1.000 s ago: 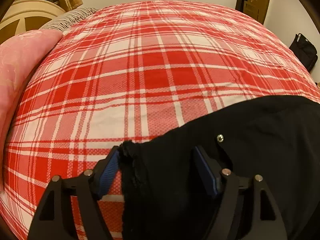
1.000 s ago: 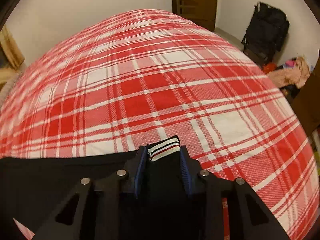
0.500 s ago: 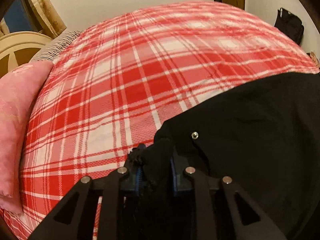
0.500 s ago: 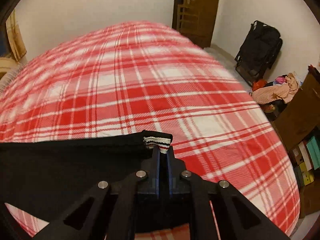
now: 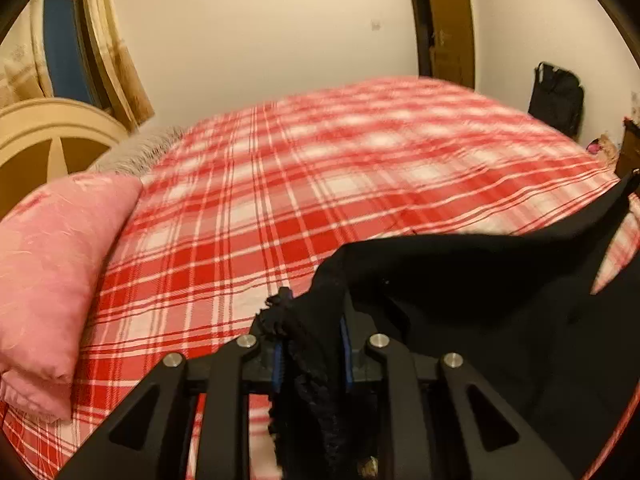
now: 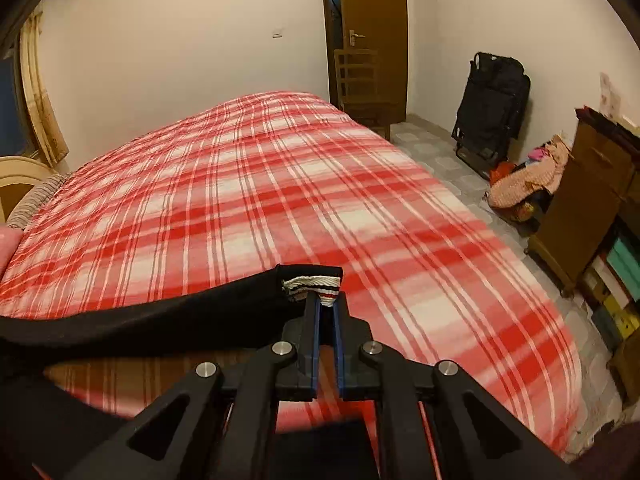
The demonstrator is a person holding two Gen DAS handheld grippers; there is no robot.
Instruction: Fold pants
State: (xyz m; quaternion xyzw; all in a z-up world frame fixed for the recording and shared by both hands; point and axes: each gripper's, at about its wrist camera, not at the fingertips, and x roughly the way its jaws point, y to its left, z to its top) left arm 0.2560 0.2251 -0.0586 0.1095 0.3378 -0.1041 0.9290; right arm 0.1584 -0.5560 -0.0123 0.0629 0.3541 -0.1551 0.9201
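Black pants (image 5: 460, 280) stretched lengthwise above plaid bed (image 6: 240, 200), bunched frayed end clamped in left gripper (image 5: 310, 352), striped waistband corner pinched by right gripper (image 6: 327, 312), slack sagging between.

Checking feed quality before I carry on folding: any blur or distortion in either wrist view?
Left wrist: plaid bedspread motion-smeared at the far end, black pants a near-featureless dark mass. Right wrist: bedspread smeared on its right half; striped waistband sharp. Both: warm, dim light, fisheye bending.

Left gripper (image 5: 310, 354), right gripper (image 6: 327, 312): matte black plastic linkage arms, silver round screw heads, blue rubber finger pads (image 6: 316, 328).
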